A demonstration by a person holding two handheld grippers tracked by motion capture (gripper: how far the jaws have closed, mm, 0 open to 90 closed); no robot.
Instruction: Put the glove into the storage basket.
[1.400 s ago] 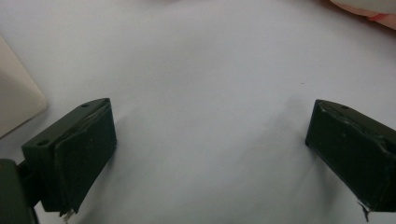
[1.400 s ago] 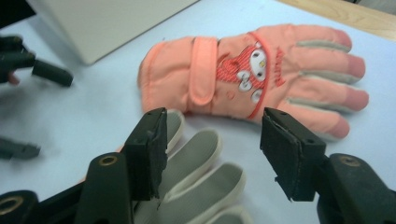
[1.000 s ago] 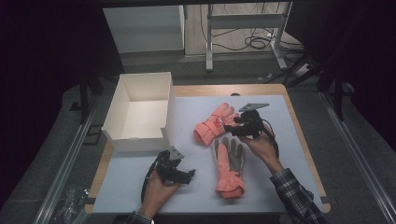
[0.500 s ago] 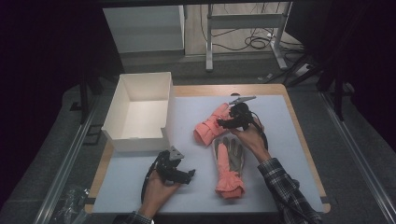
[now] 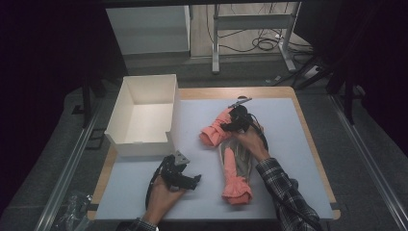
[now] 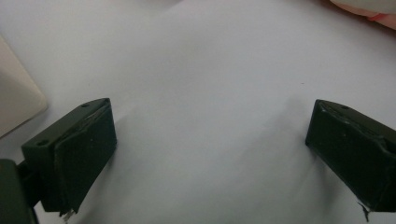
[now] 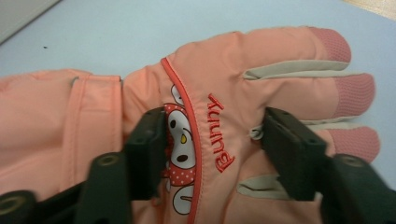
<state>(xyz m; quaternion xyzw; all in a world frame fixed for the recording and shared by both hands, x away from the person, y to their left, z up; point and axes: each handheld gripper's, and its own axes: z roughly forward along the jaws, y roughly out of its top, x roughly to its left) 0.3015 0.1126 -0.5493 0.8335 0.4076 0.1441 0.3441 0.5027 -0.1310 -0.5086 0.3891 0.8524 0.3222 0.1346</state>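
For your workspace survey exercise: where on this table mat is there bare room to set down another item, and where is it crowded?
Free: the far right of the mat beyond the gloves, and the front strip between the left gripper and the near glove. Crowded: the middle, where the right gripper presses on the far glove, and the left, taken by the white box.

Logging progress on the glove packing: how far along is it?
Nothing looks packed: the box is empty. In hand: the right gripper has its jaws around the far glove, not shut. The near glove lies on the table; the left gripper is open and idle.
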